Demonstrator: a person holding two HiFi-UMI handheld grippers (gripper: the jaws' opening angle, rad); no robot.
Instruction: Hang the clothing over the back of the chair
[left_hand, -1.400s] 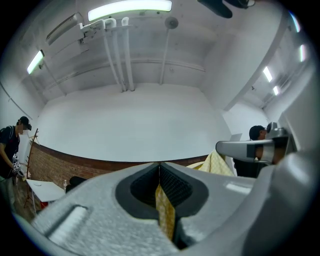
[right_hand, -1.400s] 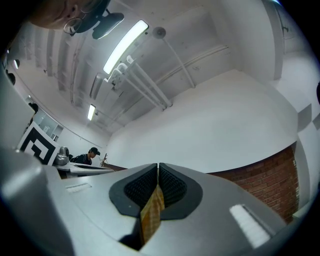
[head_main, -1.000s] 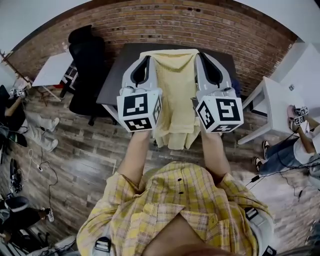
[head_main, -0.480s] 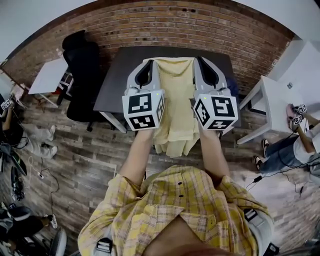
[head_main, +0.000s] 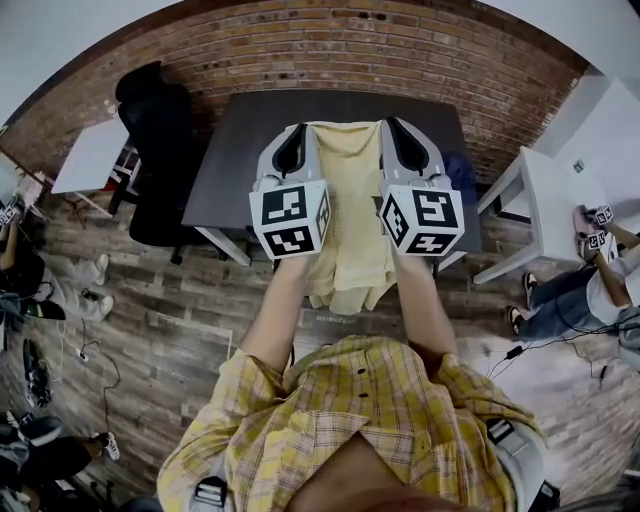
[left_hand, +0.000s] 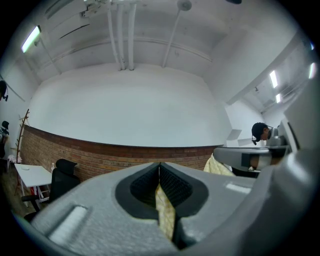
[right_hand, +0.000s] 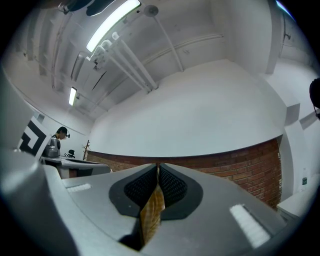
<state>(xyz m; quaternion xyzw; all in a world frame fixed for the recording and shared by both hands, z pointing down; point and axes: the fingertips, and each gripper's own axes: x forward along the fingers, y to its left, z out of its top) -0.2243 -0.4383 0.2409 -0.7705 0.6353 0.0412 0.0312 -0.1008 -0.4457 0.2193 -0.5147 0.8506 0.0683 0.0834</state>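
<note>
Head view: left hand-held gripper and right hand-held gripper each pinch the clothing; thin bites might slip swinging toward the chair.

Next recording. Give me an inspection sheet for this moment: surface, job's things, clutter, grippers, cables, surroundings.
Surface: dark table against the brick wall.
Job's things: yellow garment held up between both grippers, above the table; black office chair left of the table, nothing draped on it.
Clutter: dark blue item at the table's right edge, unidentifiable.
Grippers: left gripper shut on the garment; right gripper shut on the garment.
Cables: loose floor cables at left, more at right.
Surroundings: white side table, people at both edges.
</note>
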